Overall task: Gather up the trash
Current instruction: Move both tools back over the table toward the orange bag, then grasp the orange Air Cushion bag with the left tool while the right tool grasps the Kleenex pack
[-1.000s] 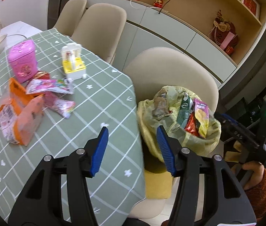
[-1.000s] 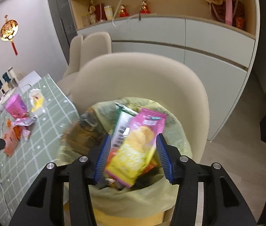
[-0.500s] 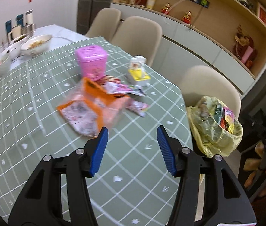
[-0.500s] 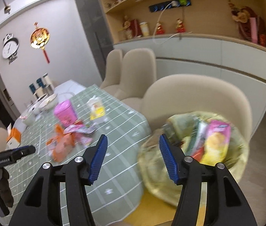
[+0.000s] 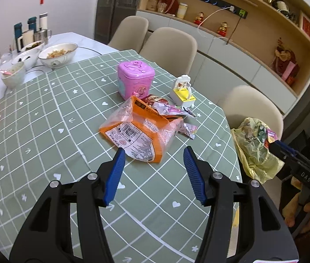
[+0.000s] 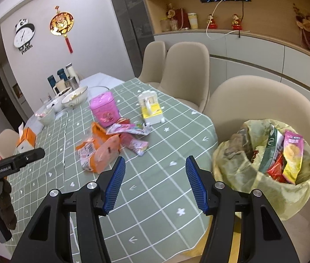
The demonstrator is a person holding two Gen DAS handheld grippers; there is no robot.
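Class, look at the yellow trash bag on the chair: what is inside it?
Inside the trash bag stand a pink-and-yellow chip packet, a green wrapper and a red wrapper. Whatever lies beneath them is covered.

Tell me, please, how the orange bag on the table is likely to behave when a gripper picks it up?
The orange bag looks like thin crinkled film, so it would probably flop and crumple. It seems torn open and mostly empty, so likely light. Its glossy surface may slip between pads.
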